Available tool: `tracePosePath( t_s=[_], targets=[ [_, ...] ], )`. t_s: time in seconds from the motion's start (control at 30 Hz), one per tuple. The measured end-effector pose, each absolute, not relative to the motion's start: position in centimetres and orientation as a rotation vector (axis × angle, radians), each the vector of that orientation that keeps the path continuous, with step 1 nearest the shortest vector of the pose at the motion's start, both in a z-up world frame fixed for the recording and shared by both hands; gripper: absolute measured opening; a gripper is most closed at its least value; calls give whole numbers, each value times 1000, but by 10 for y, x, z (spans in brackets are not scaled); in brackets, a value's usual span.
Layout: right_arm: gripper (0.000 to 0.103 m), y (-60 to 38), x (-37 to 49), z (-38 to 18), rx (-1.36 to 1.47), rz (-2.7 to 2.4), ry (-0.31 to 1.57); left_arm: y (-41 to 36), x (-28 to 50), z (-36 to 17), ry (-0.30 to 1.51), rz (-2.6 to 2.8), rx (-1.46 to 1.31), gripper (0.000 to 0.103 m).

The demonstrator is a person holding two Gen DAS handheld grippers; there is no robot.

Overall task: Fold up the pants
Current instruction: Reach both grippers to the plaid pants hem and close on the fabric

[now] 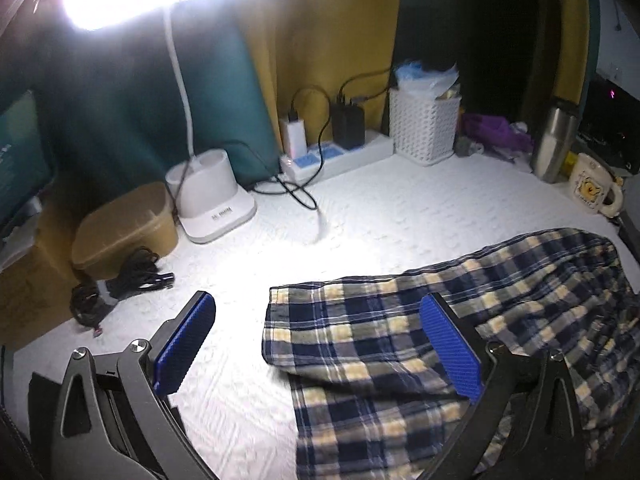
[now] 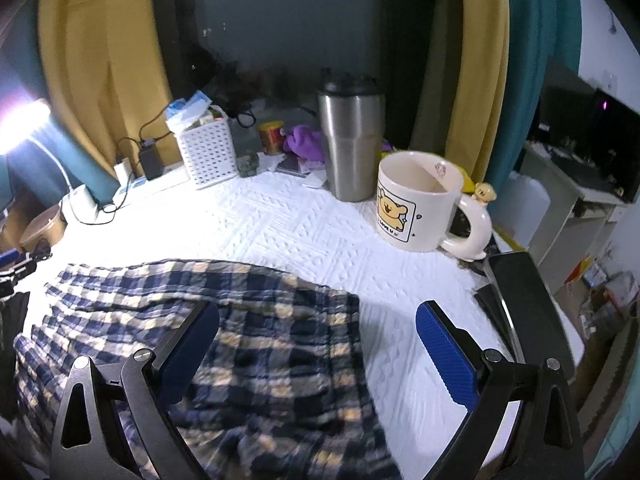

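Plaid pants (image 1: 460, 320) spread on a white tablecloth (image 1: 360, 216).
Both the left gripper (image 1: 316, 344) and the right gripper (image 2: 320, 352) are held open, empty; bare cloth lies beyond the pants' edges; their near part is cut off.

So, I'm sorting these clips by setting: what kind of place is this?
Probably a home desk or bedroom table: lit desk lamp, loaded power strip, bear mug and steel tumbler beside the plaid pants.

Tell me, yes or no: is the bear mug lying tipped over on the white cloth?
No, the bear mug stands upright on the white cloth, beside the steel tumbler.
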State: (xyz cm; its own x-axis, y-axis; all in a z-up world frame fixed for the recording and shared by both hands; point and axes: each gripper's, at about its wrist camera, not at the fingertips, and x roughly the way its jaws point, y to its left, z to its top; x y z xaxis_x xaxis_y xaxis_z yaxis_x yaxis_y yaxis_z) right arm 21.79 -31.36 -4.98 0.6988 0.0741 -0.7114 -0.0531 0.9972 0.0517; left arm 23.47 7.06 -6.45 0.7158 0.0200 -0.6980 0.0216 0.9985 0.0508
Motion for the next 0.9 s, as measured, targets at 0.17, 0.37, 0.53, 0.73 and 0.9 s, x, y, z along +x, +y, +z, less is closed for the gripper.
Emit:
tracePosePath(
  t_s=[0.17, 0.37, 0.53, 0.73, 0.9],
  targets=[
    [88, -324, 250, -63, 21, 88, 856, 82, 263, -84, 842, 1, 66, 90],
    [77, -325, 279, -92, 33, 121, 947, 92, 285, -106, 912, -6, 62, 85],
    [65, -320, 287, -111, 31, 144, 1003, 92, 292, -123, 954, -41, 67, 74],
    [54, -314, 286, -121, 26, 141, 1015, 89, 291, -131, 962, -68, 68, 56],
    [30, -309, 282, -120, 11, 161, 1005, 84, 288, -131, 959, -99, 63, 32]
  ],
)
